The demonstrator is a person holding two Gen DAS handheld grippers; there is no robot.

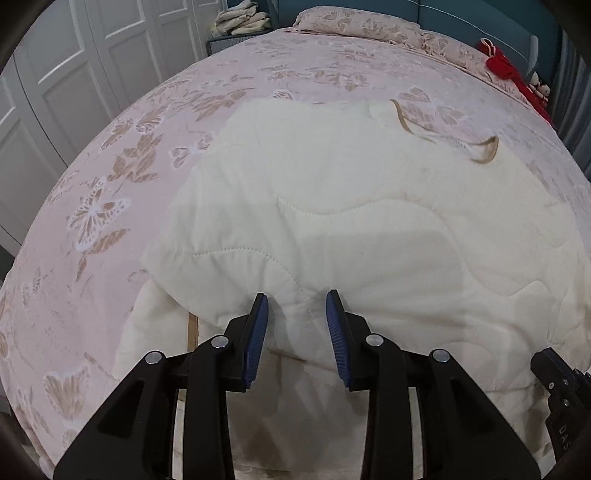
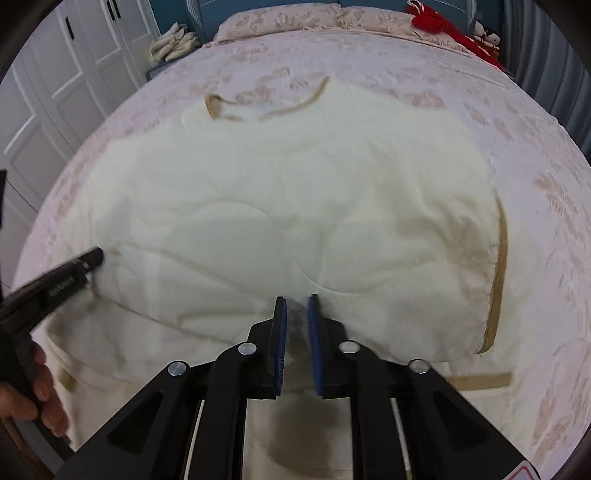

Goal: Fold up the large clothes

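Observation:
A large cream quilted garment (image 1: pixel 332 206) with tan trim lies spread on the bed, its near part folded over itself. It also fills the right wrist view (image 2: pixel 280 199). My left gripper (image 1: pixel 297 299) is open, its blue pads just above the folded edge, holding nothing. My right gripper (image 2: pixel 297 301) has its jaws narrowly apart over the garment's near fold; the view is blurred there and no cloth shows clearly between the pads. The left gripper also shows at the left edge of the right wrist view (image 2: pixel 74 273).
The pink butterfly-patterned bedspread (image 1: pixel 110 206) covers the bed. Pillows (image 1: pixel 354 22) lie at the head. A red item (image 1: pixel 506 70) sits at the far right corner. White wardrobe doors (image 1: pixel 55 92) stand on the left. Folded cream laundry (image 1: pixel 243 18) rests on a bedside unit.

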